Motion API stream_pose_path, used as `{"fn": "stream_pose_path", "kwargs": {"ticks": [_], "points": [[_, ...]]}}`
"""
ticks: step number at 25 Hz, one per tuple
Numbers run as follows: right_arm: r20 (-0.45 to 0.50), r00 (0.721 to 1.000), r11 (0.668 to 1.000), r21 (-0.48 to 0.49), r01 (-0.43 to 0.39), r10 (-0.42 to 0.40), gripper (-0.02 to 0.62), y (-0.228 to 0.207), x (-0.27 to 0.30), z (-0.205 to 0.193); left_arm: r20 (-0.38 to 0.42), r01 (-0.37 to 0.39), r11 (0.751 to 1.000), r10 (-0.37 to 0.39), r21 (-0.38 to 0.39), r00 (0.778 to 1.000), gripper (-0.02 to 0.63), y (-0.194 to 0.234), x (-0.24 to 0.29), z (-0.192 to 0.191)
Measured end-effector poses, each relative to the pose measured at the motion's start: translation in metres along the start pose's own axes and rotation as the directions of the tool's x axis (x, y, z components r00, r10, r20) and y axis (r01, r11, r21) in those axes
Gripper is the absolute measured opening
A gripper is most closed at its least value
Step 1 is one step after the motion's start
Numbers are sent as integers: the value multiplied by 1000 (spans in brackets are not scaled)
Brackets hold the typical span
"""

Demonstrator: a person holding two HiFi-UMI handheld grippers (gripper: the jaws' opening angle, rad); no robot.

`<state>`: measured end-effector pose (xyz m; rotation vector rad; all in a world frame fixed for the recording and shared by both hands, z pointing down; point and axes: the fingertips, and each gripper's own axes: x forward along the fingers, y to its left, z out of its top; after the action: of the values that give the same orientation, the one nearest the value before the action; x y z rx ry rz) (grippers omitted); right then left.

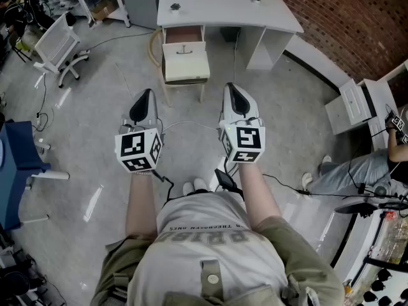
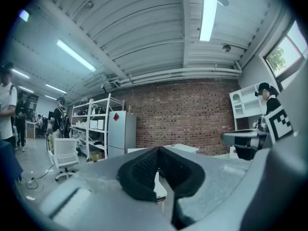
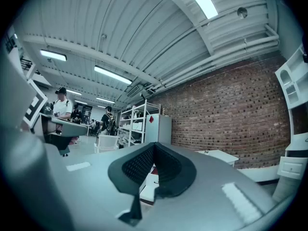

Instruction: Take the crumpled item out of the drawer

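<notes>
In the head view a white desk (image 1: 226, 8) stands ahead against the brick wall. Under its left part a cream drawer (image 1: 185, 59) is pulled out toward me, showing a brownish inside (image 1: 183, 34). I cannot make out any crumpled item in it. My left gripper (image 1: 146, 94) and right gripper (image 1: 230, 88) are held level side by side, well short of the drawer, both shut and empty. In the left gripper view the shut gripper (image 2: 158, 153) frames a sliver of the drawer (image 2: 160, 190). The right gripper (image 3: 154, 149) also points at the drawer (image 3: 148, 183).
A white office chair (image 1: 57, 46) stands at the far left, with a blue seat (image 1: 16, 161) nearer me. A white cabinet (image 1: 357, 104) and a seated person (image 1: 357, 171) are at the right. Cables trail over the grey floor. Shelves (image 2: 91, 124) and a fridge (image 2: 120, 131) line the back.
</notes>
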<state>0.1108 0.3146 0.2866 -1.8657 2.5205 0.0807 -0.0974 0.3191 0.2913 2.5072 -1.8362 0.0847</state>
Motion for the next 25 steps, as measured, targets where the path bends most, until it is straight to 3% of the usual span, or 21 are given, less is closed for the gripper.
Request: {"fn": "stream_pose_path", "kwargs": {"ticks": [25], "points": [[5, 1000, 1000, 3, -10, 10, 2, -26, 15, -1, 0, 3, 1000, -3, 2, 1000, 8, -16, 31, 8]]}}
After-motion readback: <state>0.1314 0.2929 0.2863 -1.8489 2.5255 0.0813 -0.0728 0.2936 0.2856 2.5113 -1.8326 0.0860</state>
